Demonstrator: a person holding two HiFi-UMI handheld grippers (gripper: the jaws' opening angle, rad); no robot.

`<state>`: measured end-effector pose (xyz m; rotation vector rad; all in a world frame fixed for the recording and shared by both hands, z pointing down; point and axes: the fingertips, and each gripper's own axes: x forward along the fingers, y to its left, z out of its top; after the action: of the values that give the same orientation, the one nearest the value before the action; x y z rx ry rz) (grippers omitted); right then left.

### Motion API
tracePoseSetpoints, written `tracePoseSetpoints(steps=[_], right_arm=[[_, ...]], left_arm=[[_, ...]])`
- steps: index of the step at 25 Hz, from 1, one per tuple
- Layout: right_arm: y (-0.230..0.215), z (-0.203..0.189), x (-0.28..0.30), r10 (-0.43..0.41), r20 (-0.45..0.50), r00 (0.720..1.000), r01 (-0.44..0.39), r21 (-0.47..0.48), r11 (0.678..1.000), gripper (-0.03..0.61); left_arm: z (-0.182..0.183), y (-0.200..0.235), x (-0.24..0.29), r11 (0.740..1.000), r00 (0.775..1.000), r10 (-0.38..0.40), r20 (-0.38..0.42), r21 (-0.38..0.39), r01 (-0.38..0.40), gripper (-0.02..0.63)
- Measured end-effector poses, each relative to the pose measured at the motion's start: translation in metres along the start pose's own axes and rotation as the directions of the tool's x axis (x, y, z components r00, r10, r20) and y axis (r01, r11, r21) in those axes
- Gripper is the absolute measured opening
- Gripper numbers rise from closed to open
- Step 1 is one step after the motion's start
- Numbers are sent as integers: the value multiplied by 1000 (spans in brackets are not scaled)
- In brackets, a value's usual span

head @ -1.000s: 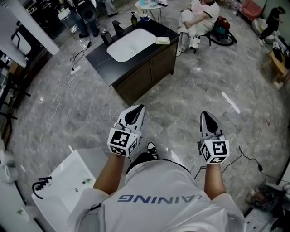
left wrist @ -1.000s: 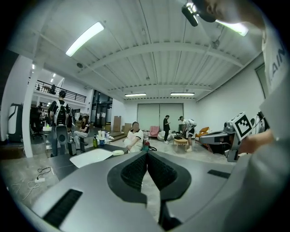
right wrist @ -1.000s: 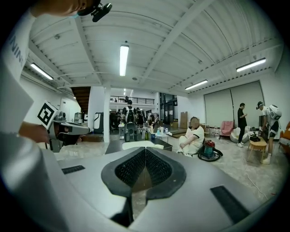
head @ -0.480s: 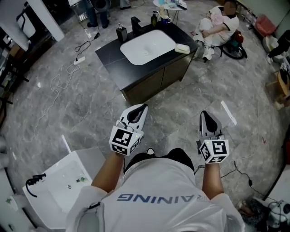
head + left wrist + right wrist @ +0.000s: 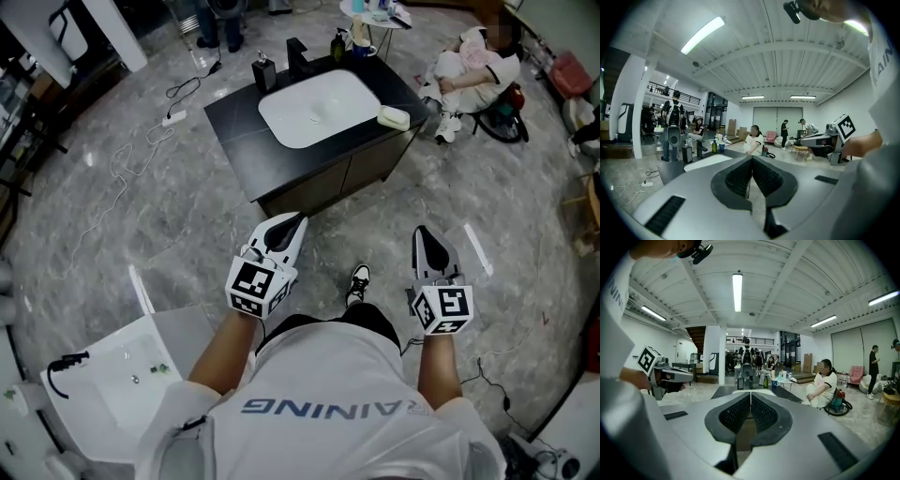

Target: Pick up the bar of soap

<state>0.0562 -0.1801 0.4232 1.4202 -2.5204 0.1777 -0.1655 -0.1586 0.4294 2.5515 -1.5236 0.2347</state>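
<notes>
Only visible from head cam: pale rounded soap [image 5: 394, 116] on black counter [image 5: 234, 122], right of white basin [image 5: 319, 108], well ahead of left gripper [image 5: 286, 228] & right gripper [image 5: 424, 236]. Per gripper views, both shut, ribbed pads [image 5: 740, 176] together, nothing btwn. Closer to counter than 1 s ago.

A big open work hall, with a washroom stand set out on the floor.

A black vanity counter [image 5: 239, 117] with a white basin [image 5: 319, 108] and a bar of soap [image 5: 394, 116] stands alone on a grey marble-look floor [image 5: 187, 234]. Cables [image 5: 122, 178] trail across the floor to its left. Overhead is a ribbed white ceiling [image 5: 797, 282] with strip lights [image 5: 737, 290], and far off there is a railed mezzanine [image 5: 754, 340]. A seated person [image 5: 473, 70] is just right of the counter, and others stand farther back.
</notes>
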Motion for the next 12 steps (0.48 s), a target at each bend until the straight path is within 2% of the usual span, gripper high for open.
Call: tracePoseSetpoints(steps=[5,12], right_arm=[[-50,5,41,25,5,1000,-25,11,1000,18],[-146,11,92,42,3,999,-42,40,998,17]], left_arm=[[15,5,58,1000,1000,26,-13,7,-26,8],[51,4,163,998,998,60,0,26,-60,8]])
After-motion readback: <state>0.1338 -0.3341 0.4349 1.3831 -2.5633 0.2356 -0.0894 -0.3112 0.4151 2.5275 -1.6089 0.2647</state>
